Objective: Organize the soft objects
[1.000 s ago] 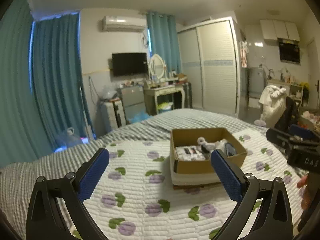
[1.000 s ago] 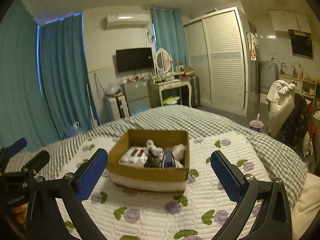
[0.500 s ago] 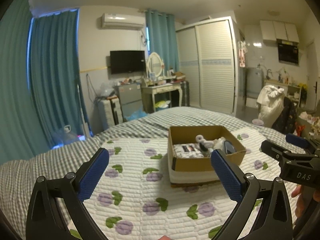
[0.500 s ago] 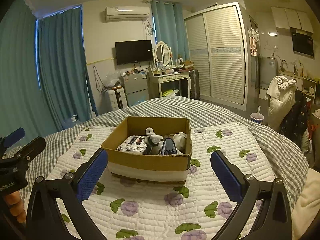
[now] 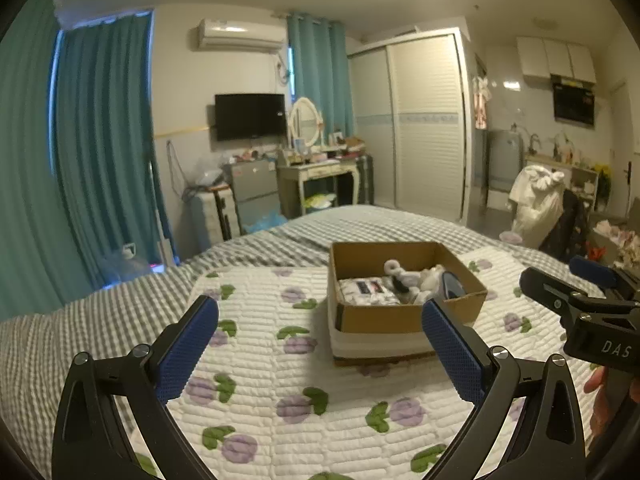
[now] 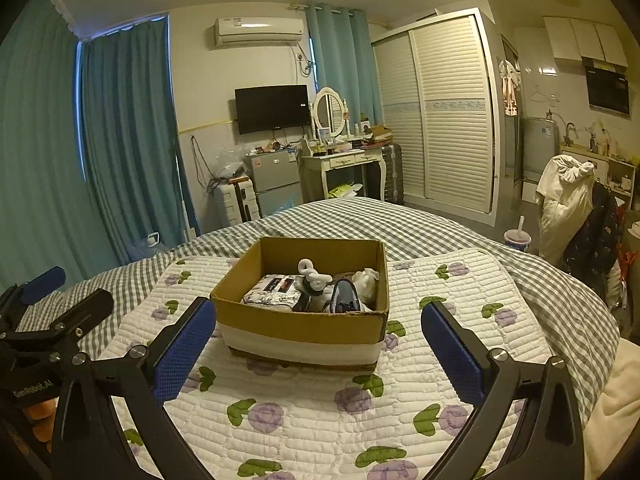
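Note:
A brown cardboard box [image 6: 300,326] with a white band stands on a flowered quilt [image 6: 320,408] on the bed. Inside lie a wrapped packet [image 6: 274,290], a white plush toy [image 6: 314,276], a blue-grey slipper [image 6: 346,296] and other soft items. The box also shows in the left wrist view [image 5: 400,316]. My left gripper [image 5: 320,344] is open and empty, short of the box and to its left. My right gripper [image 6: 318,344] is open and empty, just in front of the box. Each gripper shows at the edge of the other's view.
The quilt [image 5: 280,380] lies over a grey checked bedspread [image 6: 420,228]. Beyond the bed stand a dressing table [image 6: 344,168], a small fridge [image 6: 276,184], a wardrobe [image 6: 440,112] and teal curtains [image 6: 120,140]. A chair piled with clothes [image 6: 576,208] stands at the right.
Both grippers have drawn back and risen a little, so the box sits lower and slightly farther in both views. Both jaws stay open and empty.

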Motion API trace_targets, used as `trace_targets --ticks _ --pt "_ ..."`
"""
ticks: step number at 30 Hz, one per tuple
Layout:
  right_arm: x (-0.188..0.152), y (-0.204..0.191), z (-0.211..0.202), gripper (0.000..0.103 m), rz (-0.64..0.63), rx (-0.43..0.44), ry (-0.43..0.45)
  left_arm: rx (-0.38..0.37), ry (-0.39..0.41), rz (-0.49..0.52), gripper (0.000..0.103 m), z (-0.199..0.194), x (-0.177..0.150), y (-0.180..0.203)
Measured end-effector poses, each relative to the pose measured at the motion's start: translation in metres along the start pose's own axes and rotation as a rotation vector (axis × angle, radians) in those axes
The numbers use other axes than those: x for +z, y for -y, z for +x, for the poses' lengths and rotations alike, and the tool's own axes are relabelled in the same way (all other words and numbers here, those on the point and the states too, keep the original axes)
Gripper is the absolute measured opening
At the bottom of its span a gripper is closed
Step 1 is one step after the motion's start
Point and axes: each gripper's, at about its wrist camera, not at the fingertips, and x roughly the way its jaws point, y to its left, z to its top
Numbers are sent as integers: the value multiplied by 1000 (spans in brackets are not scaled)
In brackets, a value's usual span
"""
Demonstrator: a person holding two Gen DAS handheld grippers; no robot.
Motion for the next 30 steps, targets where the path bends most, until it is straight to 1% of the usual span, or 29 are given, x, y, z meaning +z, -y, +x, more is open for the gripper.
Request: trace_targets --ticks 17,22,30 --pt "-2 0 -1 103 -8 -2 -14 -9 -4 -4 103 -2 0 1" --pt "-3 0 0 103 -6 -2 -16 -22 -12 -10 103 -1 0 0" --pt "-6 1 2 103 -6 -6 -25 -18 -21 -10 103 1 -1 0"
